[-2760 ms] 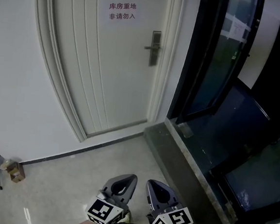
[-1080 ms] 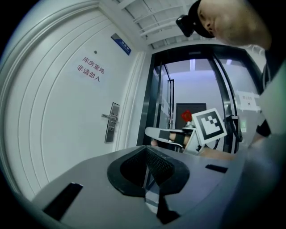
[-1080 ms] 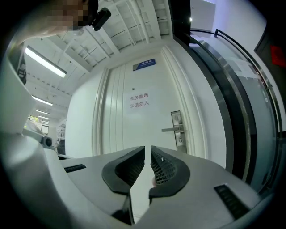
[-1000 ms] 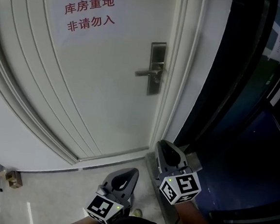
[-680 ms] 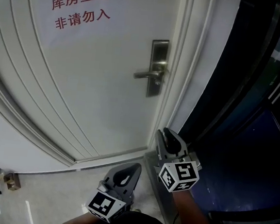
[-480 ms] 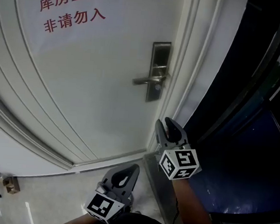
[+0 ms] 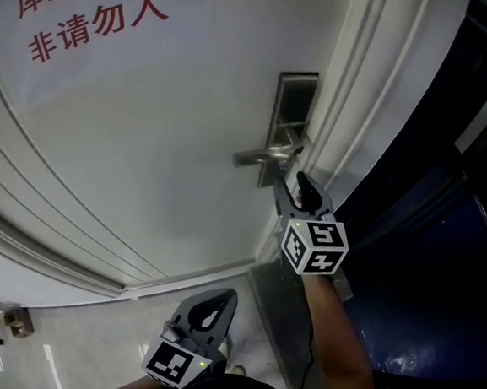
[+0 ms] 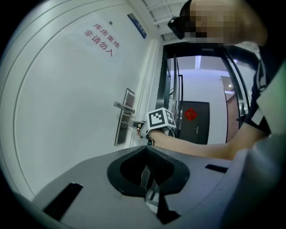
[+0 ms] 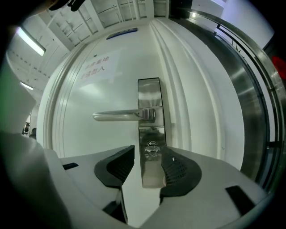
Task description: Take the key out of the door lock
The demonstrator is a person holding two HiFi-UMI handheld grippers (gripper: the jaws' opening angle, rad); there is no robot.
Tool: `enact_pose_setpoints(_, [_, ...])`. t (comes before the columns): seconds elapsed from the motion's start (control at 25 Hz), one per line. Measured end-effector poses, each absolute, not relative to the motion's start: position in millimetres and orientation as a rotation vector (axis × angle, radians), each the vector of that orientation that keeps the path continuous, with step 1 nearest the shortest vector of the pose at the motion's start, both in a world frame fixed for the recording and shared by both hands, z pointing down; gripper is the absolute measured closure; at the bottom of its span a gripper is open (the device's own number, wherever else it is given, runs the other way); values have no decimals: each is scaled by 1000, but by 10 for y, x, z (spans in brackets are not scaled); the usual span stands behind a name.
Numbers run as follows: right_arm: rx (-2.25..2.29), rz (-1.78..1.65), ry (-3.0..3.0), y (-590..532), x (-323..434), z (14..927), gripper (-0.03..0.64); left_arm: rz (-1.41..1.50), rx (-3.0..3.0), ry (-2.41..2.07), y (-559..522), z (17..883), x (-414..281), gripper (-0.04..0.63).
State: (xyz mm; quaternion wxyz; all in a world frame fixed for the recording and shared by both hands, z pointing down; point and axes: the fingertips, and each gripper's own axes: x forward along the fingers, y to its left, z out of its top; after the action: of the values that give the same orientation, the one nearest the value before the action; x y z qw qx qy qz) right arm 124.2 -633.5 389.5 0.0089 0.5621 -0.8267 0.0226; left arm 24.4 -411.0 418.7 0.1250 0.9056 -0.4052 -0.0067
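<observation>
The right gripper point(image 7: 293, 189) is held up to the white door point(image 7: 144, 164), its tips just under the lever handle point(image 7: 268, 156) and against the lower part of the steel lock plate point(image 7: 292, 109). In the right gripper view the jaws stand apart, and the key point(image 9: 152, 150) sits in the gap between their tips. It is in the keyhole of the lock plate point(image 9: 149, 96), below the handle point(image 9: 120, 116). Neither pad point(image 9: 178, 169) looks closed on the key, though how near the tips are to it cannot be told. The handle lies level and points to the left of the plate. A sign point(image 7: 81, 14) with red characters hangs on the door up and to the left. The right gripper's marker cube point(image 7: 315, 245) faces the head camera, and a bare forearm point(image 7: 332, 341) runs down from it. The left gripper point(image 7: 224, 299) hangs low, over the floor point(image 7: 86, 345), well apart from the lock, and points roughly toward the foot of the door. In the left gripper view its jaws are together with nothing between them. Past them that view shows the other gripper's cube point(image 8: 161, 119) up at the lock plate point(image 8: 123, 121), with a dark door point(image 8: 196, 123) bearing a red ornament farther off.
</observation>
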Motion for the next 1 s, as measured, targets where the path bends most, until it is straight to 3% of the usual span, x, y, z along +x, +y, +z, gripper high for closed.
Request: enact_pose_setpoints(1.0, [1774,106,-2521,-6789,1189,4009,477,-15,2610,-1179,-4412,4281,152,591])
